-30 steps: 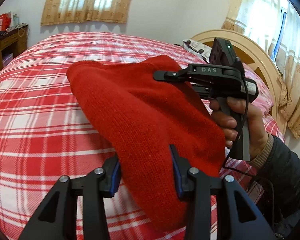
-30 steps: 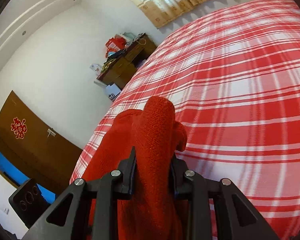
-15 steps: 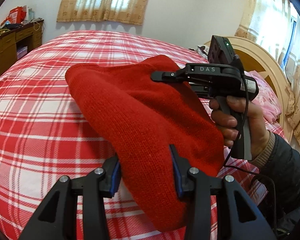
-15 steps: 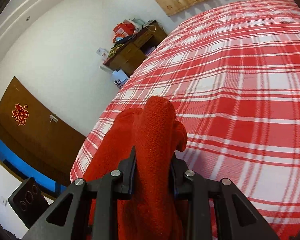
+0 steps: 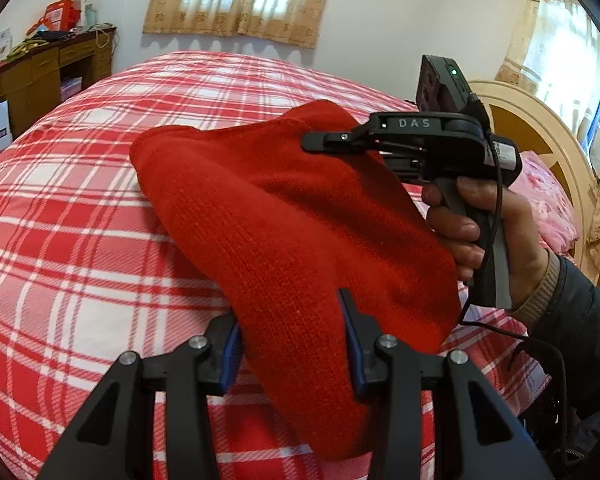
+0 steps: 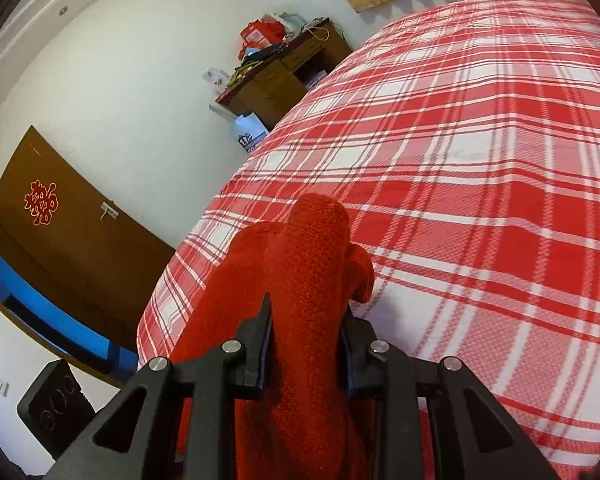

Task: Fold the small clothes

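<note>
A red knitted garment (image 5: 292, 232) hangs in the air above the bed, held at two places. My left gripper (image 5: 294, 344) is shut on its near edge, in the left wrist view. My right gripper (image 6: 306, 340) is shut on another bunched edge of the red knit (image 6: 312, 272), in the right wrist view. The right gripper also shows from the side in the left wrist view (image 5: 328, 140), held by a hand at the garment's far right. The cloth sags between the two grips and its lower end hangs below the left fingers.
A bed with a red and white plaid cover (image 5: 80, 208) lies under the garment. A wooden headboard (image 5: 540, 128) stands at the right. A wooden desk (image 5: 48, 76) with clutter stands by the far wall. A brown door (image 6: 60, 232) is at the left.
Both grippers have swung slightly with the garment held; the views have shifted so the desk and window show more. The grips have not changed.
</note>
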`<action>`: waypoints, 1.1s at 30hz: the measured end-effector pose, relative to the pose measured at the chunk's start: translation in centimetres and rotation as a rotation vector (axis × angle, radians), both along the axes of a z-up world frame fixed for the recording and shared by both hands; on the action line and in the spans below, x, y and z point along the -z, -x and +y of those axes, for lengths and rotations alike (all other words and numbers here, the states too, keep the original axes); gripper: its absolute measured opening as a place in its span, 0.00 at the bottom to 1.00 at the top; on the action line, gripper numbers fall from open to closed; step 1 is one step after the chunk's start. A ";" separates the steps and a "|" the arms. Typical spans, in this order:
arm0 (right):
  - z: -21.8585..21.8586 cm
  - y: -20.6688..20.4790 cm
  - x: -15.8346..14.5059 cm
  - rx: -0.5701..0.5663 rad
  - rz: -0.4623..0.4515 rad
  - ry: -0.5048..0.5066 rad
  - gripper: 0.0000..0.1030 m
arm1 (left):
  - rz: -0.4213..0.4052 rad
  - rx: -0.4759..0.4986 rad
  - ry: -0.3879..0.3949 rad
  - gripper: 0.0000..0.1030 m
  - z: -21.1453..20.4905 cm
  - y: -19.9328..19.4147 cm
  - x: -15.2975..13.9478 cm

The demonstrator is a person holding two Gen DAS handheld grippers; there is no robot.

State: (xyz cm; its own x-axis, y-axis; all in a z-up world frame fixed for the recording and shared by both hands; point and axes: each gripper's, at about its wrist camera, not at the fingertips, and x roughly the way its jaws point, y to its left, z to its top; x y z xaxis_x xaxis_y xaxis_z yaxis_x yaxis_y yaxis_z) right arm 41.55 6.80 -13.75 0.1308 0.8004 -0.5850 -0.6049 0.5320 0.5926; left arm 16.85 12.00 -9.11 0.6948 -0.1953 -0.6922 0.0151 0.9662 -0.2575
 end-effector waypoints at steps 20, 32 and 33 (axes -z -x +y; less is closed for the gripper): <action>0.1 0.5 1.0 0.064 -0.088 0.211 0.35 | 0.015 -0.052 -0.081 0.67 0.2 1.1 1.5; -2.8 9.8 -4.7 -0.031 -0.275 0.112 0.46 | -0.033 -0.158 -0.189 0.91 1.9 -0.4 0.3; -2.5 10.3 -4.0 -0.059 -0.262 0.127 0.46 | -0.015 -0.166 -0.174 0.91 2.4 -0.9 1.0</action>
